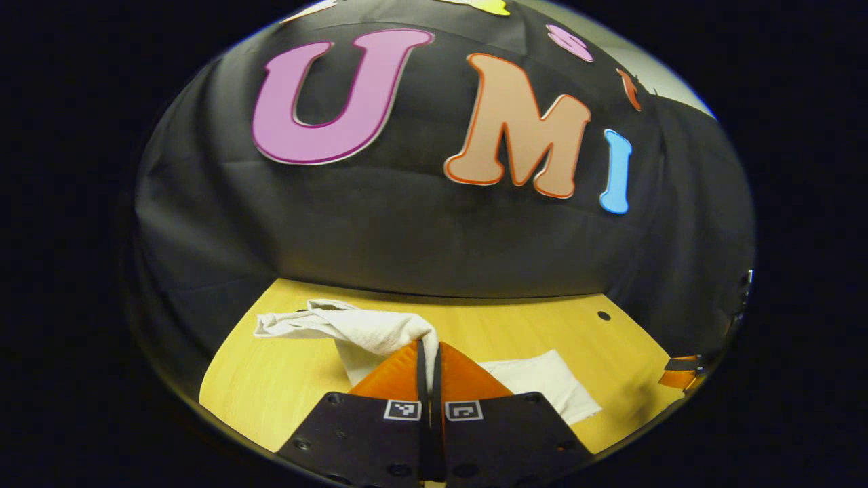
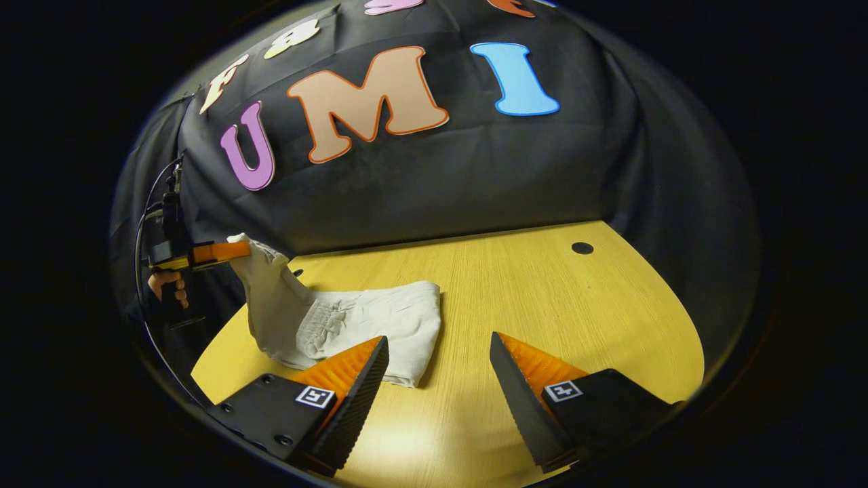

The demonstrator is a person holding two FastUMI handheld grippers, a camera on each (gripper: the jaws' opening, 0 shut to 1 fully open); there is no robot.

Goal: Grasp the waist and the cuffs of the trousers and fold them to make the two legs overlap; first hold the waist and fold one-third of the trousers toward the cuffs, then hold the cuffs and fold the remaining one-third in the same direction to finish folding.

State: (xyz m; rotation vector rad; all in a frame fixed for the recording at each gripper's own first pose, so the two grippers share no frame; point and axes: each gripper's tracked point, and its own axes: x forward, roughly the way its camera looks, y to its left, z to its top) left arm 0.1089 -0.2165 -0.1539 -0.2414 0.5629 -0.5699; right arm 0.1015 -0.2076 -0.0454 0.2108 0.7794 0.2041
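The trousers [image 2: 352,325] are pale, off-white cloth lying on a yellow wooden table [image 2: 556,305], toward its left part in the right gripper view. Most of the cloth rests flat in a folded, layered bundle, while one end rises off the table in a drawn-up peak.

That lifted end is clamped in the left gripper [image 1: 429,352] — in the left gripper view its two fingers stand pressed together with white fabric bunched at and over their tips. From the right gripper view the same gripper [image 2: 227,252] shows at the far left, held above the table edge with a hand [image 2: 166,283] under it and a dark cable looping behind; the cloth hangs down from its tip to the bundle.

The right gripper [image 2: 437,352] has its fingers set wide apart with bare table between them. Its left finger lies just beside, perhaps over, the near edge of the flat cloth; contact cannot be told.

In the left gripper view the gripper's body hides the middle of the trousers — a rumpled stretch shows to the left [image 1: 319,324] and a flat corner to the right [image 1: 549,383]. Which end is waist and which cuffs is hard to make out. A small dark hole [image 2: 582,248] sits in the tabletop near the back wall, well apart from the cloth.
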